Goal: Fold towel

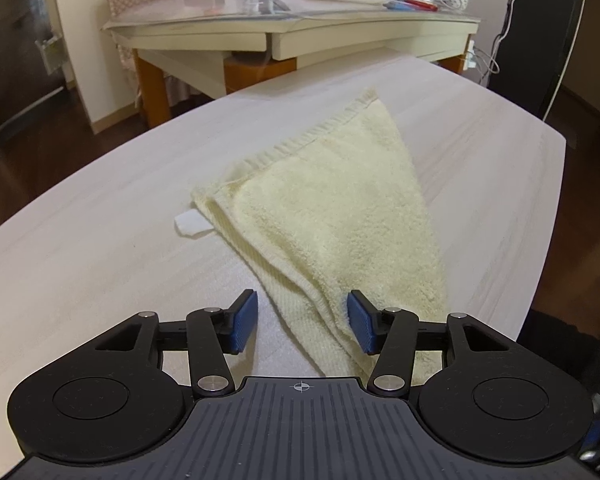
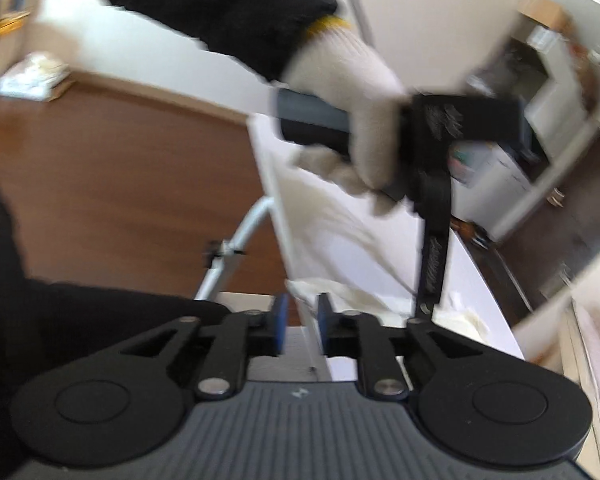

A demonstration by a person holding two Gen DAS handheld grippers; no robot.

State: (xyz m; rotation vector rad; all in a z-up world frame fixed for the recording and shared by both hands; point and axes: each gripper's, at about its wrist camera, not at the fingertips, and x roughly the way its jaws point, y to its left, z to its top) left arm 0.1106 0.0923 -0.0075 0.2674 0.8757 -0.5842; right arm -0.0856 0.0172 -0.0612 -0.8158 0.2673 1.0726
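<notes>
- Nearest the left wrist lens: left gripper (image 1: 302,322), black linkage arms with ribbed blue pads (image 1: 244,322), jaws parted and released.
- Between those pads: near corner of pale yellow terry-cloth towel (image 1: 332,216), not pinched; right-hand pad just touching or beside the pile, contact uncertain.
- Towel location: flat on pale wood-grain table (image 1: 100,216), already folded to a triangle, apex toward 12 o'clock, layered hem edge toward 10 o'clock, small white label (image 1: 190,226) protruding at 9 o'clock.
- Right gripper (image 2: 302,320) in the blurred right wrist view: jaws narrow; thin pale edge running between the pads; grip or mere gap cannot be told.
- At 1 o'clock in that view: white knitted glove (image 2: 352,120) around the other black handle.
- Recommended technique: centre corner layers between pads before closing; seize both layers together; lift low; align hems before release.
- Material notes: looped pile soft and limp, likely to sag; woven hem band flatter; table smooth and matte.
</notes>
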